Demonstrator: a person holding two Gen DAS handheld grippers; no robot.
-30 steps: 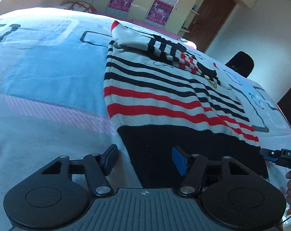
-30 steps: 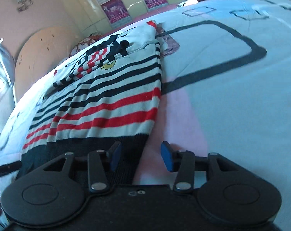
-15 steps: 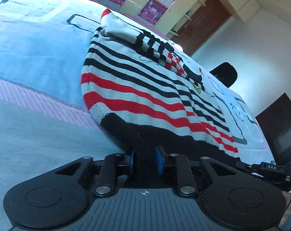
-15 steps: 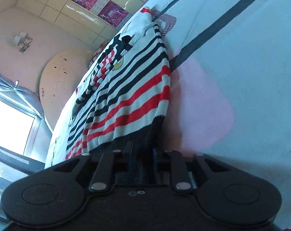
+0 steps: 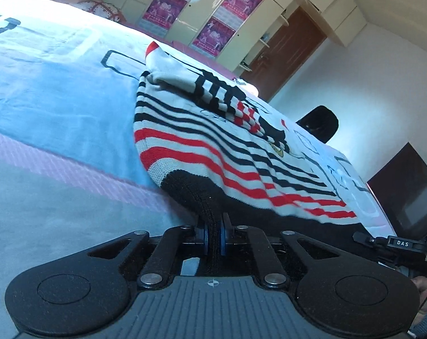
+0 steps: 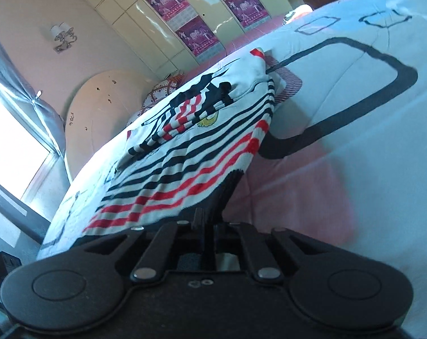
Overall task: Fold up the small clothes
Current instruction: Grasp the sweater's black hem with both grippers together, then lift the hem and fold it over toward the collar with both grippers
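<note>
Left wrist view: left gripper (image 5: 213,240), jaws clenched on the black hem of a striped knit sweater (image 5: 213,152), which lies on a pale blue and pink bedspread (image 5: 58,107) with its near edge lifted off the cover. Sweater bands run black, red and off-white; a sleeve is folded across the chest. Right gripper (image 5: 363,238) enters at the right edge, its body bearing a small white label reading "DAS"; a hand (image 5: 424,285) shows below it. Cream wardrobe (image 5: 196,8) behind carries purple posters (image 5: 162,5), print too small to read. Right wrist view: right gripper (image 6: 210,231), jaws clamped on the sweater's (image 6: 185,152) other black hem corner, fabric raised from the bedspread (image 6: 340,130).
</note>
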